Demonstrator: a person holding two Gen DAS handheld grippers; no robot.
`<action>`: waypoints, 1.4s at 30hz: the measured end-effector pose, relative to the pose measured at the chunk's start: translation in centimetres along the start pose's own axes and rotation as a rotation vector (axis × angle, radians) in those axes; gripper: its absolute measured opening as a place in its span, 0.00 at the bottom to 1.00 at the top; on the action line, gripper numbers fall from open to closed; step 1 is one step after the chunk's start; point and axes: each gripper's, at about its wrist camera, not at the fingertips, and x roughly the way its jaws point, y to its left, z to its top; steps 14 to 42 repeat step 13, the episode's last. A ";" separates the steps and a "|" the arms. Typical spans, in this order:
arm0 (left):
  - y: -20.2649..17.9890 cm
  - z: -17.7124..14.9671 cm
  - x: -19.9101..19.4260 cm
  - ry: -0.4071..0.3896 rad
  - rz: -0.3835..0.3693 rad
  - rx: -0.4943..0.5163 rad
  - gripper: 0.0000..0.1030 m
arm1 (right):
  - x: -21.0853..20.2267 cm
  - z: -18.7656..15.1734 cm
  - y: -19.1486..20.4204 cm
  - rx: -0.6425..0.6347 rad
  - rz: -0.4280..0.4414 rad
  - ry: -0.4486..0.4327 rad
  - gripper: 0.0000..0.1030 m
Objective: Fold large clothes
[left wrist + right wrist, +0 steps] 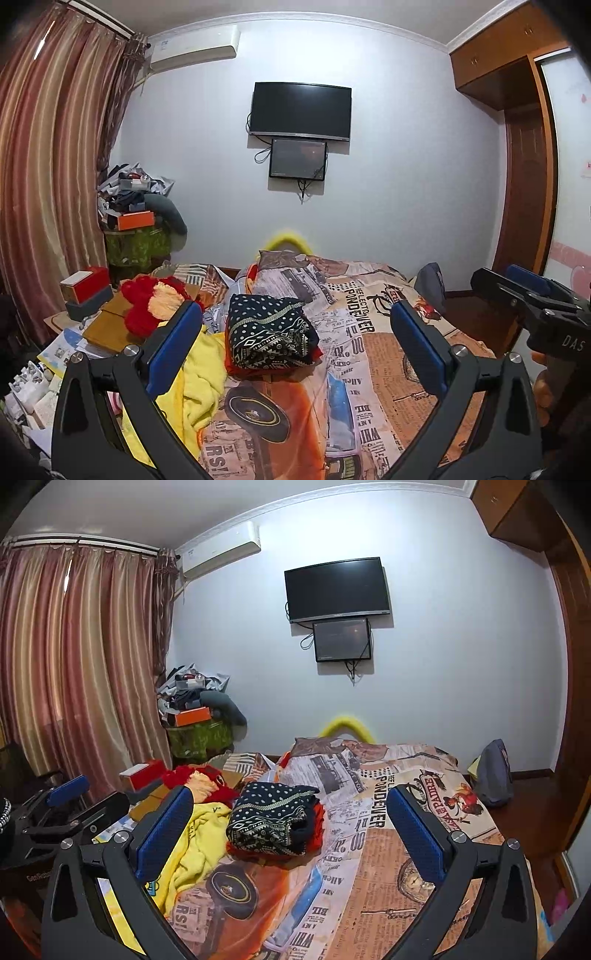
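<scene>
With my left claw (295,347) and right claw (290,830) both spread and empty above the bed (424,849), I judge the crumpled yellow garment (195,838), beside the folded patterned stack (273,821), next; pinch two corners; lift evenly.

garment (271,334): patterned knit cloth | towel (192,845): fluffy (yellow) | TV (337,589): glossy

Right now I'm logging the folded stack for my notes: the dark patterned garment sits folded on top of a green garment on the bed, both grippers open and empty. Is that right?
Not quite. The garment under the dark patterned garment is red-orange, not green; the right wrist view shows it. The rest holds: the stack lies folded on the bed, and the left gripper and right gripper are open and empty.
</scene>
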 end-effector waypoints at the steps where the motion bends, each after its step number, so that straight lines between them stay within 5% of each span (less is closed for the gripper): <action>1: -0.1 0.0 -0.1 -0.003 0.000 0.004 0.99 | 0.0 0.0 0.0 -0.002 -0.002 0.001 1.00; 42: 0.0 -0.1 -0.5 -0.002 -0.011 -0.005 0.99 | -0.4 0.2 0.0 -0.004 -0.004 -0.006 1.00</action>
